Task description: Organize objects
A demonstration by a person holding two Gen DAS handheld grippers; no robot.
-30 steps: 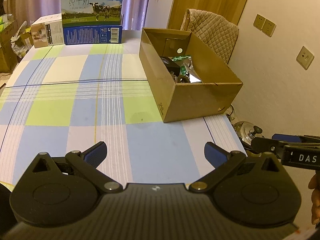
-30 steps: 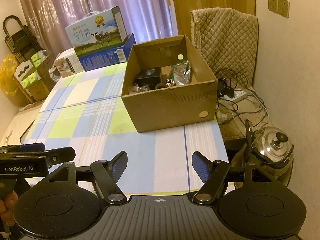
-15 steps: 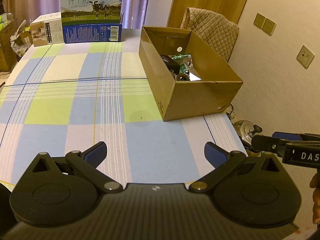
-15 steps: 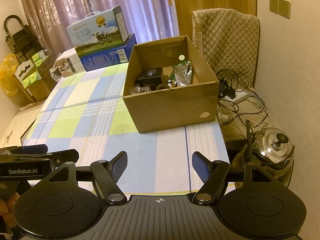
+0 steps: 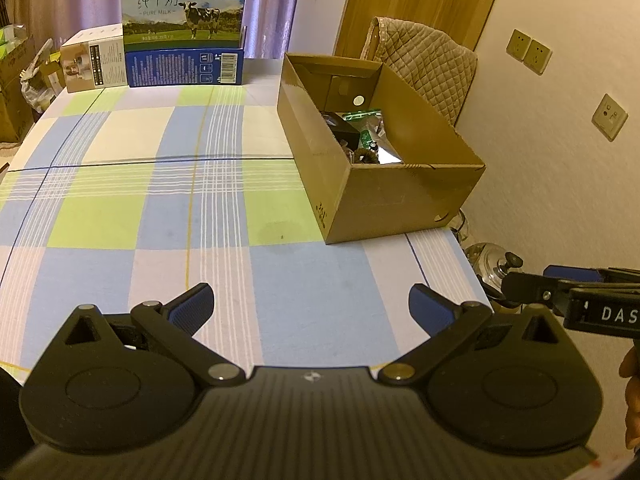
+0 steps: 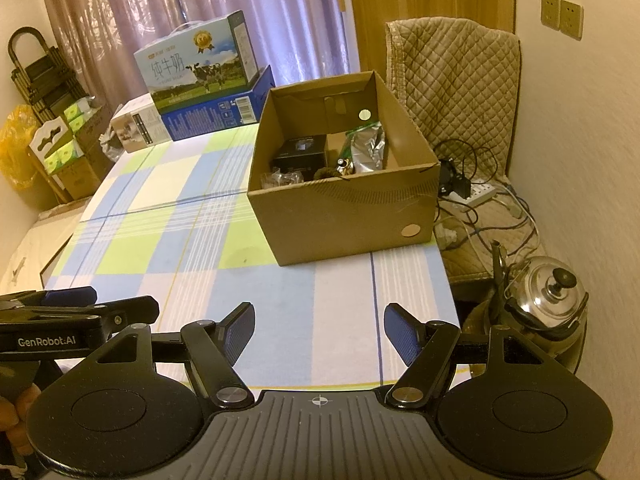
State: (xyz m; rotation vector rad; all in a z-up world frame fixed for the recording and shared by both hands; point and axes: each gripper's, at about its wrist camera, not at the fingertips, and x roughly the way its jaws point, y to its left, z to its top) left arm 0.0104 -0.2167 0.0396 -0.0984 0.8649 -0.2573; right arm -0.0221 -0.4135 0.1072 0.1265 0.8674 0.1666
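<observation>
Both grippers are hanging spread and empty over the near edge of the table [image 5: 168, 200]: the left gripper [image 5: 311, 306] and the right gripper [image 6: 319, 334] are each showing blue pads wide apart with only cloth between them. Neither is touching anything.

Compared with a second ago, little is changing. In the left view, the box [image 5: 400, 200] and the milk carton [image 5: 186, 12] are sitting slightly lower in frame, and in the right view the box is sitting slightly higher and nearer, so both tools are drifting gently rather than committing to a reach. Jaw spread is matching the earlier pictures.

Contents are lying inside the box, which is standing at the table's far right, well apart from both grippers: a black case [image 6: 300, 154], a silver pouch [image 6: 368, 146], and smaller items too dim to identify. No loose item is showing on the cloth itself. The carton is standing at the far edge, on a blue box [image 5: 184, 66].

Judgement: no object is being handled at present; either sorting is finishing or the next pick is coming from the box. A kettle [image 6: 548, 296] is sitting off the table to the right, near the right gripper.
</observation>
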